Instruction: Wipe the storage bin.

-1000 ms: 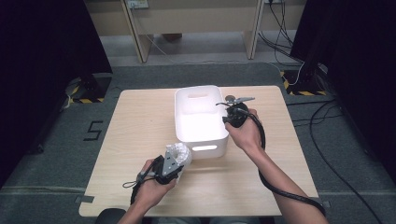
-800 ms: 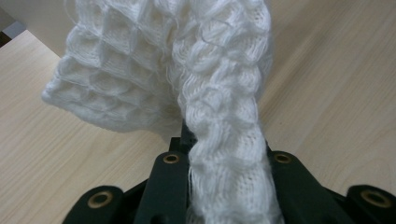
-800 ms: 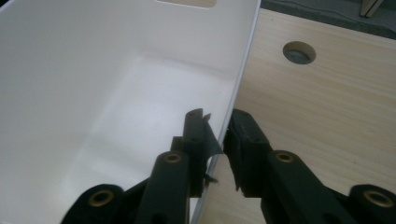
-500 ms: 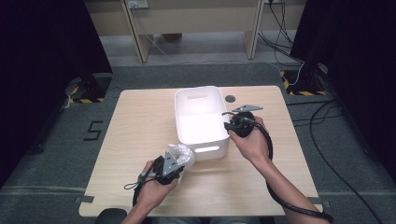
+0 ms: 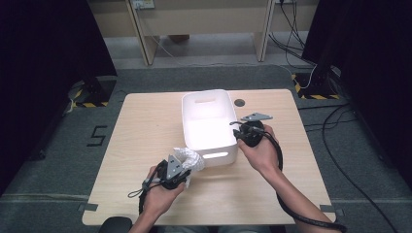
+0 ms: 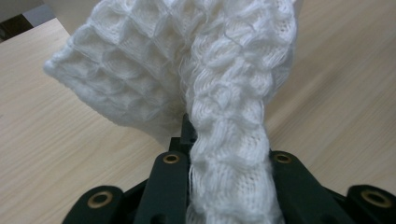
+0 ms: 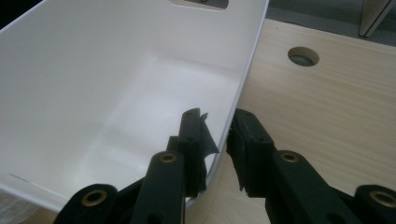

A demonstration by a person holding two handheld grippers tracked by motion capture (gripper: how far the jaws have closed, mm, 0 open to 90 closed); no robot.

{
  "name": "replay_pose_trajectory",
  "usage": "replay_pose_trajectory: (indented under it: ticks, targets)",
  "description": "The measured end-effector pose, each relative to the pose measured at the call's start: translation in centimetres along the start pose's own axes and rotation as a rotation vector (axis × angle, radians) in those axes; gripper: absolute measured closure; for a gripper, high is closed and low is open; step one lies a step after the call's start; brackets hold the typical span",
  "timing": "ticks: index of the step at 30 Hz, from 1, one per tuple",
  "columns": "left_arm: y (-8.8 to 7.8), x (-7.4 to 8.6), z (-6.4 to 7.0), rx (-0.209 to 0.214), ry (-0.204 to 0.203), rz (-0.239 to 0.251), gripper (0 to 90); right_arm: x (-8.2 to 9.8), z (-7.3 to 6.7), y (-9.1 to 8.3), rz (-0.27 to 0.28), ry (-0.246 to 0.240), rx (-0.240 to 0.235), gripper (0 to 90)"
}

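A white plastic bin (image 5: 206,94) stands mid-table, its inside bare in the right gripper view (image 7: 116,70). My right gripper (image 5: 236,133) straddles the bin's right wall near its front corner, one jaw inside and one outside (image 7: 217,135). Its jaws have just been closing with the rim between them, and a thin gap still shows at the pads. My left gripper (image 5: 186,171) sits at the table's near left, shut on a white waffle-knit cloth (image 5: 192,158). The cloth (image 6: 224,93) bunches up out of the jaws (image 6: 224,161).
The light wooden table (image 5: 145,126) has a round cable hole (image 5: 239,103) behind the bin's right side, also seen in the right gripper view (image 7: 303,56). Desk legs and cables stand beyond the far edge. Cables trail from both grippers.
My right hand has slid along the bin's right wall toward the near corner. The left hand and the cloth have stayed put.
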State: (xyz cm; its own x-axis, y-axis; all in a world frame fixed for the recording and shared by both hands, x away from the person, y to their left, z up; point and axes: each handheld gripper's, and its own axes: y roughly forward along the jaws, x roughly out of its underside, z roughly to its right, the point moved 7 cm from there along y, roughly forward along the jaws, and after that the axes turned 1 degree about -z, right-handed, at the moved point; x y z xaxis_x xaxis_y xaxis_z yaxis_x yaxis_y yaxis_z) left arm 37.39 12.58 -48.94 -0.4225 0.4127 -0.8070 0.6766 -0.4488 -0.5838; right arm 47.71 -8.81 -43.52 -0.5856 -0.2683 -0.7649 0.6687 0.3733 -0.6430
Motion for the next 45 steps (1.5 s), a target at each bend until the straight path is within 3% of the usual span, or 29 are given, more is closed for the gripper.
replay_pose_trajectory:
  ticks: [11,25,45]
  targets:
    - [0.5,-1.2,-0.2,-0.073,-0.003,-0.008,76.6,0.0,-0.1,0.1,0.002,-0.002,0.009,74.8]
    - [2.1,-0.8,-0.5,-0.107,-0.021,-0.04,76.9,0.0,-0.2,0.1,0.004,-0.002,0.02,75.3]
    - [3.8,0.8,-0.1,-0.102,-0.014,-0.092,76.9,0.0,-0.2,0.1,0.006,-0.013,0.023,75.3]
